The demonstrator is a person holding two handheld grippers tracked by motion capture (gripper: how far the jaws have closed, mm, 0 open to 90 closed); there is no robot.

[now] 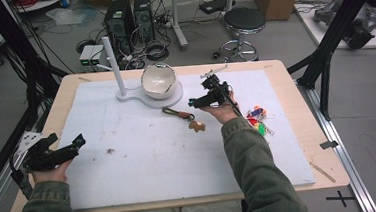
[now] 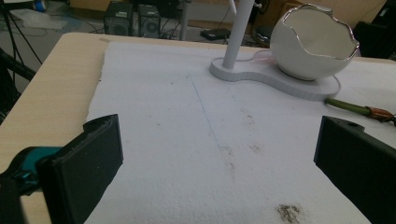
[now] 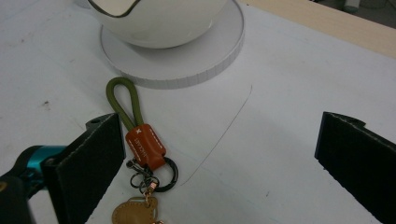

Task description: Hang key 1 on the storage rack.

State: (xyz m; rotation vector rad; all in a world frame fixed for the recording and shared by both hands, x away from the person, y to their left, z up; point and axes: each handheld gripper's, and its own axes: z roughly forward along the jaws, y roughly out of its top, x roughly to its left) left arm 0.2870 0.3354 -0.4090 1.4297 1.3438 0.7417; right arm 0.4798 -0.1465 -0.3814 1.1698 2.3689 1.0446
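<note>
Right tool (image 3: 219, 154) jaws wide open, empty; keychain (image 3: 140, 140) off-centre by one jaw. Risk: closure misses, pushes keychain. Left tool (image 2: 217, 158) open, idle.

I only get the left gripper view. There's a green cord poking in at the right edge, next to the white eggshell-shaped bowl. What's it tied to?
Observer: The green cord loop ends in an orange leather tab. A dark metal ring and a tan leather charm hang from that.
Operator: Is the other gripper near it?
Observer: Yes. The right gripper hovers over it with its jaws wide open, and the tab sits just beside one jaw.
Operator: Anything else over there?
Observer: A heap of bright, many-coloured small trinkets lies on the white foam mat, just right of the person's right sleeve.
</note>
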